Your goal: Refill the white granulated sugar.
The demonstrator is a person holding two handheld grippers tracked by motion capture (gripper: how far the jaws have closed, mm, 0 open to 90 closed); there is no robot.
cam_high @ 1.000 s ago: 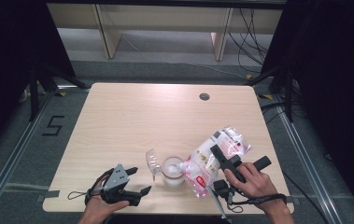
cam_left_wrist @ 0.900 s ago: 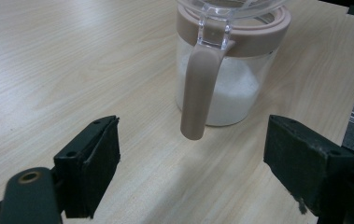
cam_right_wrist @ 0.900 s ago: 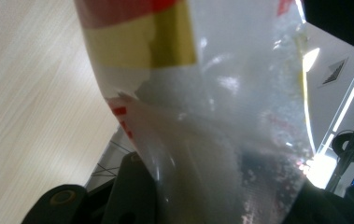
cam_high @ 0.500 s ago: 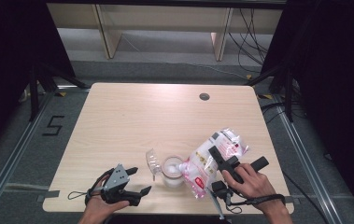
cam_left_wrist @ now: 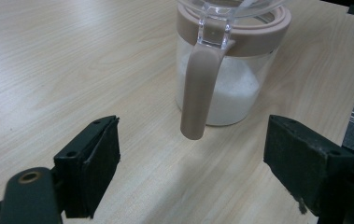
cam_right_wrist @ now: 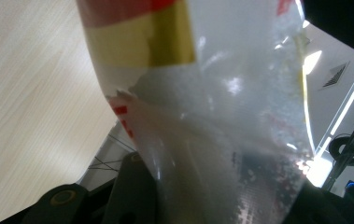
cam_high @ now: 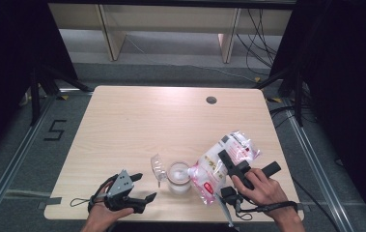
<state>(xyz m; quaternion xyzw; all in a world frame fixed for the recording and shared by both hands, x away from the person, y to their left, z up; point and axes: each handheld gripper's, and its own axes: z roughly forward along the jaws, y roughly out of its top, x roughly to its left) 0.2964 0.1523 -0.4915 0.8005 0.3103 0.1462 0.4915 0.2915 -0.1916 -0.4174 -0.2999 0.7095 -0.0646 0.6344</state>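
A clear jar with a brown collar holds white grains and stands near the table's front edge; its clear lid is flipped open to the left. My right gripper is shut on a clear bag with pink and red print, tilted with its lower end at the jar's mouth. In the right gripper view the bag hangs between the jaws. My left gripper rests open on the table left of the jar. In the left gripper view the jar and its brown handle strip stand ahead of the open jaws.
The light wooden table has a round cable hole at the back right. Dark frame posts and floor rails flank the table. Shelving legs and cables lie on the floor beyond the far edge.
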